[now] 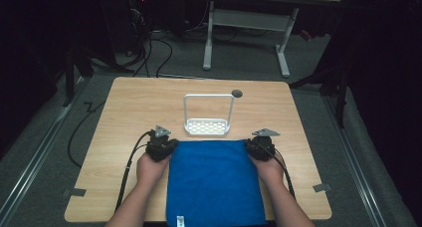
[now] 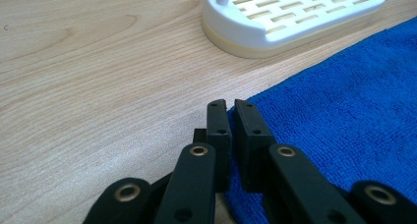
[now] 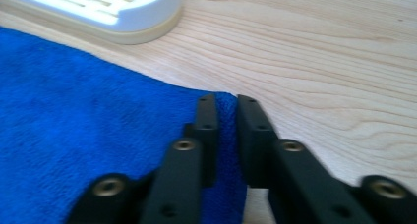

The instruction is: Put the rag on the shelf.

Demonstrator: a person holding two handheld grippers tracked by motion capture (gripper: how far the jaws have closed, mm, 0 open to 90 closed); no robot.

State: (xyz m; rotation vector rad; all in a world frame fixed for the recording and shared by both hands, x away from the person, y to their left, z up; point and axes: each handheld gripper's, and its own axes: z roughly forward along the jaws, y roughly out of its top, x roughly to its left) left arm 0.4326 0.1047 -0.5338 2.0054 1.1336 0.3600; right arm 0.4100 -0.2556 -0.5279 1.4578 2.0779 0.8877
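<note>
1. Pinching the blue towel's (image 1: 214,182) far corners, we hold both the left tongs (image 2: 227,106) and the right tongs (image 3: 227,102) clamped on it.
2. Our towel lies flat at the table's (image 1: 129,107) near edge, just before the white rack (image 1: 207,125).

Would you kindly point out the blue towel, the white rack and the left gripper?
blue towel (image 1: 214,182), high view, middle of the cloth.
white rack (image 1: 206,127), high view, slotted base.
left gripper (image 2: 229,107), left gripper view, between the fingertips.

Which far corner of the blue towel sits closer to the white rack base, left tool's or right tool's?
The left tool's corner of the blue towel. The white rack sits left of the towel's centre; the right tool pinches the corner farther from it.
</note>
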